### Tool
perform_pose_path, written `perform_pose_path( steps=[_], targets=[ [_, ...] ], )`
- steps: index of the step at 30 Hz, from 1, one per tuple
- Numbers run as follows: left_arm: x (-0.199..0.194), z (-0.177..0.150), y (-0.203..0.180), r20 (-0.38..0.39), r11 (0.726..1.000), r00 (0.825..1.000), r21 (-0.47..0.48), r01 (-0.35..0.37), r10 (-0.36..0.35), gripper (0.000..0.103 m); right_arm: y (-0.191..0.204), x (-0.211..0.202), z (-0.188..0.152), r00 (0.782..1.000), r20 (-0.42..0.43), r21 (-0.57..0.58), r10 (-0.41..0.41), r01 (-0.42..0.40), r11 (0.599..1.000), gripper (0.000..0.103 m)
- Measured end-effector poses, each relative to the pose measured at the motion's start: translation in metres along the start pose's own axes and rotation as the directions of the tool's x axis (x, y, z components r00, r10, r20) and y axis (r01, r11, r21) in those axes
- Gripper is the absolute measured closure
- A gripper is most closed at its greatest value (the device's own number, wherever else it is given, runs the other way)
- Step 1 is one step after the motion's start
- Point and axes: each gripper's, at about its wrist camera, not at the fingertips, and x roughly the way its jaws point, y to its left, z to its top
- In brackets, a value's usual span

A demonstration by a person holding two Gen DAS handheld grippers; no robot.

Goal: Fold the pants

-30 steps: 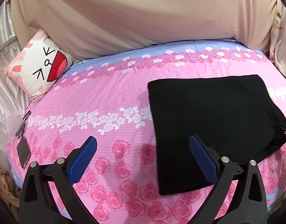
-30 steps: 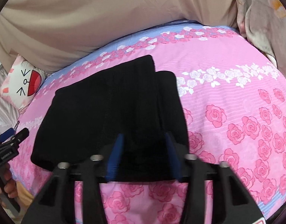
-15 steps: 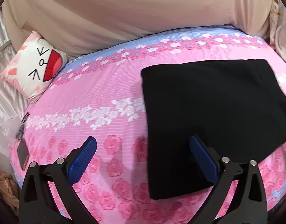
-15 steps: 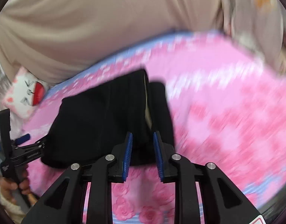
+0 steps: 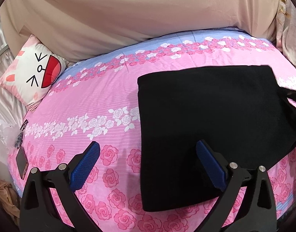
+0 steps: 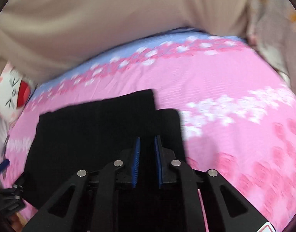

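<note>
Black folded pants point(image 5: 215, 116) lie on the pink rose bedsheet point(image 5: 101, 100), right of centre in the left wrist view. My left gripper point(image 5: 148, 145) hovers open over their near left edge, one blue pad above the sheet and the other above the cloth. In the right wrist view the pants point(image 6: 93, 127) fill the lower left. My right gripper point(image 6: 147, 141) sits at their right end, jaws closing to a narrow gap that black cloth fills. The picture is blurred there.
A white cartoon pillow point(image 5: 33, 77) leans at the bed's far left corner. A phone point(image 5: 22, 162) lies at the left edge of the bed. A beige sheet point(image 5: 148, 15) covers the wall behind, and patterned fabric point(image 6: 279, 19) hangs at the right.
The right gripper's jaws have narrowed from wide to a slim gap and it has shifted along the pants' right end. The left gripper has stayed open and drifted slightly.
</note>
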Motion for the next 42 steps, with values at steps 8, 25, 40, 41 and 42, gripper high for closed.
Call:
perform_pose_path(
  steps=[8, 25, 40, 41, 42],
  targets=[
    [0.001, 0.009, -0.005, 0.007, 0.999, 0.999, -0.019, 0.031, -0.031, 0.005, 0.018, -0.069, -0.028, 0.993, 0.105, -0.063, -0.053, 0.060, 0.996, 0.084],
    [-0.016, 0.001, -0.005, 0.025, 0.999, 0.999, -0.020, 0.034, -0.034, 0.005, 0.003, -0.035, -0.061, 0.999, -0.030, -0.014, -0.018, 0.017, 1.000, 0.077],
    [-0.024, -0.004, -0.005, 0.034, 0.998, 0.998, -0.024, 0.053, -0.052, 0.005, 0.020, -0.071, -0.057, 0.999, 0.041, -0.068, -0.026, 0.028, 0.997, 0.073],
    [-0.025, -0.005, -0.005, 0.035, 0.998, 0.998, -0.025, 0.054, -0.053, 0.005, 0.020, -0.071, -0.057, 0.999, 0.038, -0.069, -0.024, 0.026, 0.997, 0.073],
    [-0.025, -0.005, -0.005, 0.033, 0.998, 0.998, -0.024, 0.053, -0.052, 0.005, 0.021, -0.071, -0.058, 0.999, 0.038, -0.070, -0.023, 0.026, 0.997, 0.073]
  ],
)
